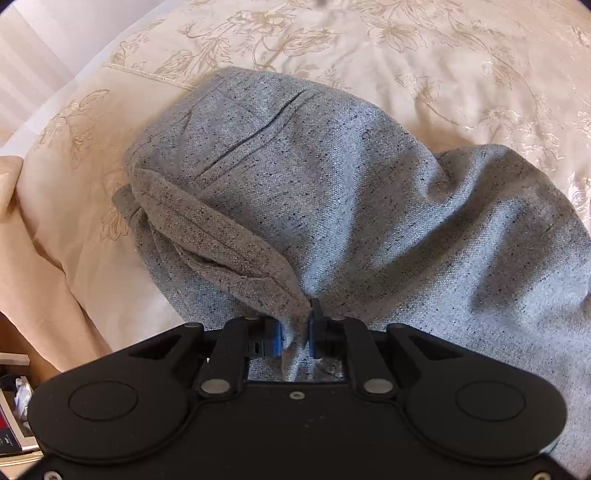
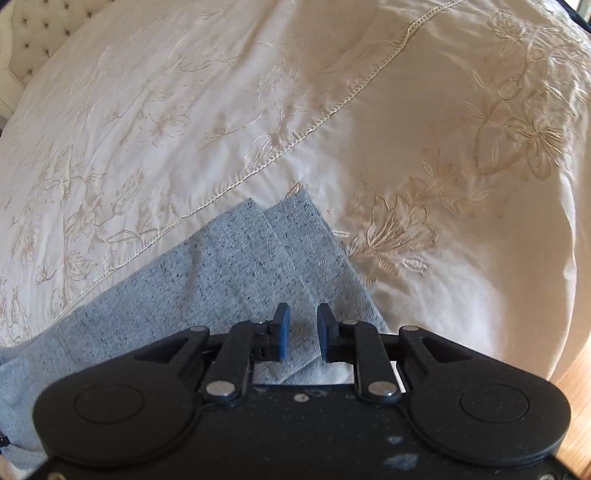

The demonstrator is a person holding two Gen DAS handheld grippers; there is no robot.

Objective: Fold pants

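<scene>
Pants (image 1: 314, 192), grey, on the bed (image 1: 461, 66): your left gripper (image 1: 295, 338) pinches a bunched fold. Only your right view shows the hems (image 2: 284, 221); right gripper (image 2: 303, 332) parted above them, holding nothing.

**Right tongs parted above the trouser hems**

The right tongs (image 2: 303, 332) hover with a gap between their blue pads, over the grey pants (image 2: 229, 273). Two hems lie side by side on the embroidered cream bedspread (image 2: 424, 129). A tufted headboard (image 2: 40, 33) sits far left.
</scene>
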